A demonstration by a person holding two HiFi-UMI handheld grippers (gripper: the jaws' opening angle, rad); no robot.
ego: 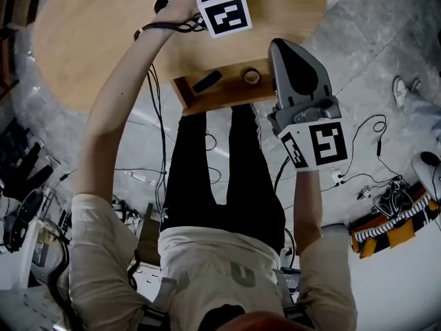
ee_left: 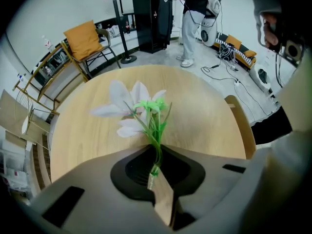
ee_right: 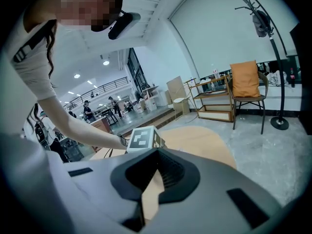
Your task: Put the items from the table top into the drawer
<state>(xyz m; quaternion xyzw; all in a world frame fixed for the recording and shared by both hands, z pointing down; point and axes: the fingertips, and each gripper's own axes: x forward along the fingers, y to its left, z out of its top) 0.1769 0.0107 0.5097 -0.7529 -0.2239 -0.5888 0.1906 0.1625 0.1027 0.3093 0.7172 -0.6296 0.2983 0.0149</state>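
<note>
- A round wooden table (ego: 89, 40) stands on a grey floor strewn with cables; its drawer (ego: 220, 105) is pulled open toward the person
- A black item (ego: 207, 81) and a tape roll (ego: 251, 76) already lie in the drawer
- At the table's far edge, the left gripper (ee_left: 155, 175) points steeply down, its jaws pinched on the green stem of an artificial flower (ee_left: 134, 108) whose white petals rest on the wood
- The right gripper (ee_right: 156, 168) hovers near the drawer's right end, jaws together with nothing between them
- Step in hand, as I judge it: picking up the flower
- Next: lift it clear without the thin stem slipping, carry it back over the drawer, lower it and let go
</note>
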